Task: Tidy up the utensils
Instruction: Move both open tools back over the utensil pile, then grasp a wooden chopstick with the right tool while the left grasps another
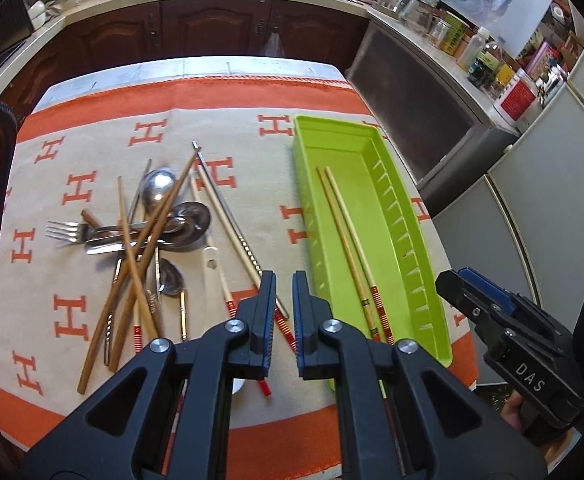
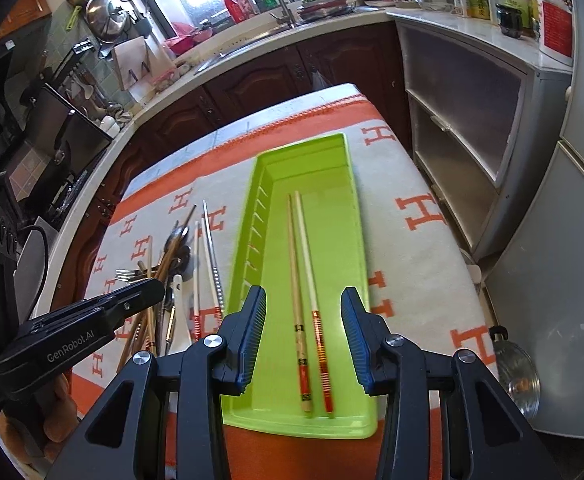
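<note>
A lime green tray (image 1: 331, 128) (image 2: 303, 148) lies on the right of the orange-and-cream cloth, with two pale chopsticks (image 1: 347, 240) (image 2: 301, 264) side by side in it. Left of the tray is a loose pile of utensils (image 1: 152, 216): brown wooden chopsticks, steel spoons, a fork (image 1: 64, 232), a white spoon (image 1: 212, 260) and a steel chopstick (image 1: 232, 216). My left gripper (image 1: 284, 280) (image 2: 160, 290) hovers shut over the pile's right edge, holding nothing; a red-striped chopstick lies on the cloth beneath it. My right gripper (image 2: 303, 296) (image 1: 455, 280) hangs open above the tray's near end, empty.
The table's right edge drops off beside a grey cabinet (image 2: 471, 128) and a grey fridge. A glass pot lid (image 2: 519, 380) sits low at the right. Dark wooden cupboards and a cluttered counter run behind the table. Bare cloth (image 2: 411, 216) lies right of the tray.
</note>
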